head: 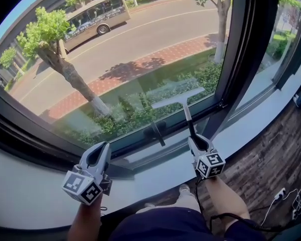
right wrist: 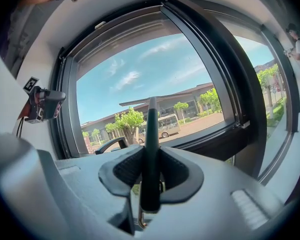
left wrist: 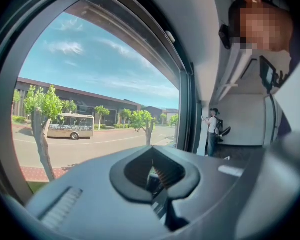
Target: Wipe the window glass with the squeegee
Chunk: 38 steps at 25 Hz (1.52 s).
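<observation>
Grey left tool (head: 100, 149) sits at lower left of frame, above the white sill (head: 30, 195). Its jaws are closed together with nothing between them, and it is clear of the window glass (head: 140, 49). A black window handle (head: 157, 132) is on the frame rail at lower centre. The squeegee (head: 182, 102) is right of centre, blade up at the bottom part of the pane; contact can't be confirmed. Its shaft runs down into the right tool (head: 198, 142), whose jaws are clamped tight on the handle.
</observation>
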Motion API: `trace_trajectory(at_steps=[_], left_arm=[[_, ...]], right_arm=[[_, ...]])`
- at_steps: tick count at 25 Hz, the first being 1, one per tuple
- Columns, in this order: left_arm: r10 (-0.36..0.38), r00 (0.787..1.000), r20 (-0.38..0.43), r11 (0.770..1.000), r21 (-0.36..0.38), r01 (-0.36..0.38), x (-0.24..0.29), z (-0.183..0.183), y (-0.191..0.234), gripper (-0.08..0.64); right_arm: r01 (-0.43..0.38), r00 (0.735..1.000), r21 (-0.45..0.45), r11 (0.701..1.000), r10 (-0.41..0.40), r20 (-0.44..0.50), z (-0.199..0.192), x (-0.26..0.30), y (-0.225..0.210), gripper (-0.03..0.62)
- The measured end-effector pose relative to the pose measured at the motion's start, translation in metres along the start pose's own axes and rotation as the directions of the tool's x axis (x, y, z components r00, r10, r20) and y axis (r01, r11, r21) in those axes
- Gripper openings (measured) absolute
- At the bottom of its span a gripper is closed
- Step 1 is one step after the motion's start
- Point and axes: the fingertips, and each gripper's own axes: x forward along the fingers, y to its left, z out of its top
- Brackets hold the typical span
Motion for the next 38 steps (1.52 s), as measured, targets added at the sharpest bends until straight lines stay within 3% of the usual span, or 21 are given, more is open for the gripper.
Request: trace_trajectory(at_steps=[10, 25, 31, 35, 38], left_arm=[[0.026, 0.999, -0.031, 1.000, 0.001, -0.026, -0.004, -0.003, 0.005, 0.005], [0.038, 0.998, -0.052, 0.998, -0.037, -0.040, -0.007, -0.017, 0.009, 0.005], [0.028, 0.999, -0.028, 0.998, -0.058, -0.030, 0.005, -0.025, 0.014, 0.005], [0.039, 0.999, -0.034, 0.995, -0.092, -0.042, -0.001, -0.042, 0.018, 0.005], [0.047, 0.999, 0.009, 0.995, -0.091, -0.046, 0.019, -0.047, 0.031, 0.005]], right_arm=[[0.006, 0.995, 0.046, 0.999, -0.001, -0.099, -0.046, 0.003, -0.006, 0.100], [0.050, 0.972, 0.042, 0.998, -0.039, -0.230, -0.075, -0.009, -0.022, 0.100], [0.064, 0.997, 0.046, 0.997, -0.062, -0.042, -0.027, -0.025, -0.032, 0.100], [0.095, 0.995, 0.090, 0.991, -0.098, 0.024, -0.002, -0.063, -0.026, 0.100], [0.086, 0.981, 0.095, 0.992, -0.101, 0.167, 0.051, -0.064, -0.029, 0.100]])
